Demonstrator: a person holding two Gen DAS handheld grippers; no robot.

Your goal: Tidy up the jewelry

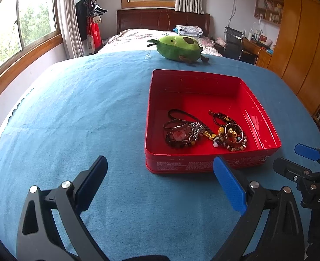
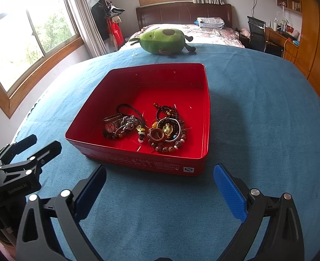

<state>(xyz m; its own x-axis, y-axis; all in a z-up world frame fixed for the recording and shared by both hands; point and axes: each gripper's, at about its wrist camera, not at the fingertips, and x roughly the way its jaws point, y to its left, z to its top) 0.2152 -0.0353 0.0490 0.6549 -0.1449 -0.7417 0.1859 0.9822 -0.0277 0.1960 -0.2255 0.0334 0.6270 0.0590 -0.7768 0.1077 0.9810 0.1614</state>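
Observation:
A red tin box [image 1: 203, 78] [image 2: 206, 117] sits on the blue tablecloth [image 1: 83, 108] [image 2: 257, 119]. Inside lie a watch with a black cord and silver chain [image 1: 181, 130] [image 2: 120, 125], and a heap of bead bracelets with a gold pendant and a wooden ring [image 1: 231, 134] [image 2: 167, 133]. My left gripper [image 1: 160, 180] is open and empty, just in front of the box's near left corner. My right gripper [image 2: 160, 187] is open and empty, in front of the box's near wall. Each gripper shows at the edge of the other's view: the right gripper [image 1: 294, 158], the left gripper [image 2: 40, 145].
A green avocado plush toy [image 1: 178, 47] [image 2: 163, 40] lies at the table's far edge behind the box. Beyond are a bed, a coat rack, windows on the left, a desk and wooden wardrobes on the right.

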